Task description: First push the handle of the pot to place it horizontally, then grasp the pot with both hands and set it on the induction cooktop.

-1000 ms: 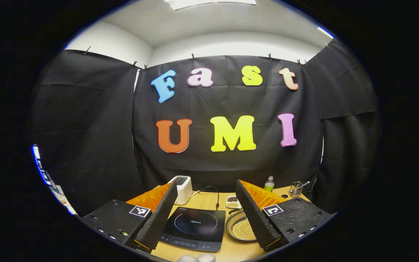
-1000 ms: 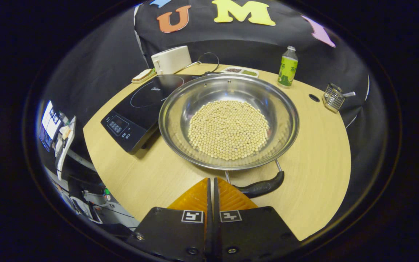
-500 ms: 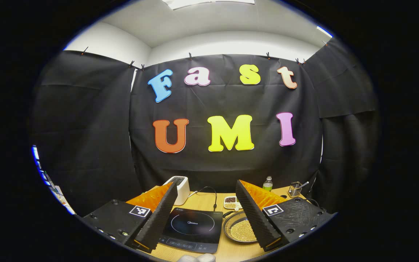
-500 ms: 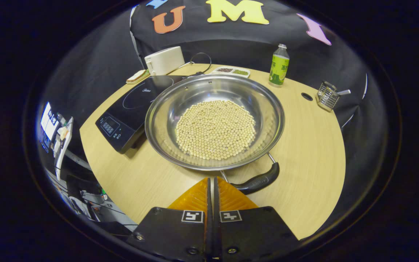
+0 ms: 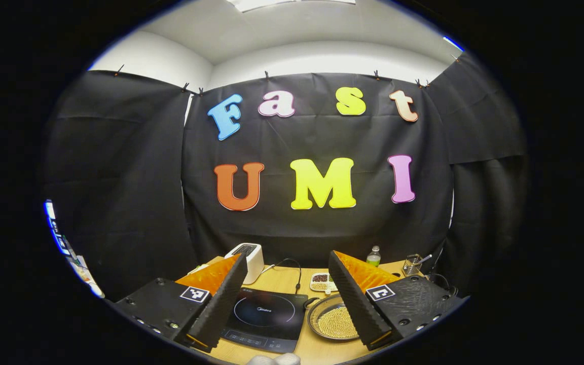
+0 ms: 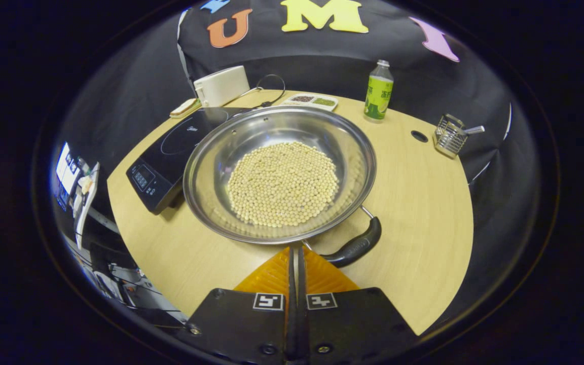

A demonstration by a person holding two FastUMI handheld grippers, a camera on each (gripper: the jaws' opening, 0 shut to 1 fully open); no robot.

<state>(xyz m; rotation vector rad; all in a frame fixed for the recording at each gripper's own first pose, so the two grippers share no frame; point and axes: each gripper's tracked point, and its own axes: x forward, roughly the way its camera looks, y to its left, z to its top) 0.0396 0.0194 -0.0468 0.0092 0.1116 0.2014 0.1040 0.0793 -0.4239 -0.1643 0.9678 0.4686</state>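
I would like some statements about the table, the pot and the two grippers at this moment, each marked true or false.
1. The round steel pot holds pale beans. True.
2. The pot sits on the black induction cooktop. False: it rests on the wooden table, beside the cooktop.
3. The right gripper is shut, holding nothing. True.
4. The left gripper is closed on the pot's black handle. False: its fingers are wide apart, holding nothing.
5. The green bottle lies on its side. False: it stands upright.
6. A white toaster stands behind the cooktop. True.
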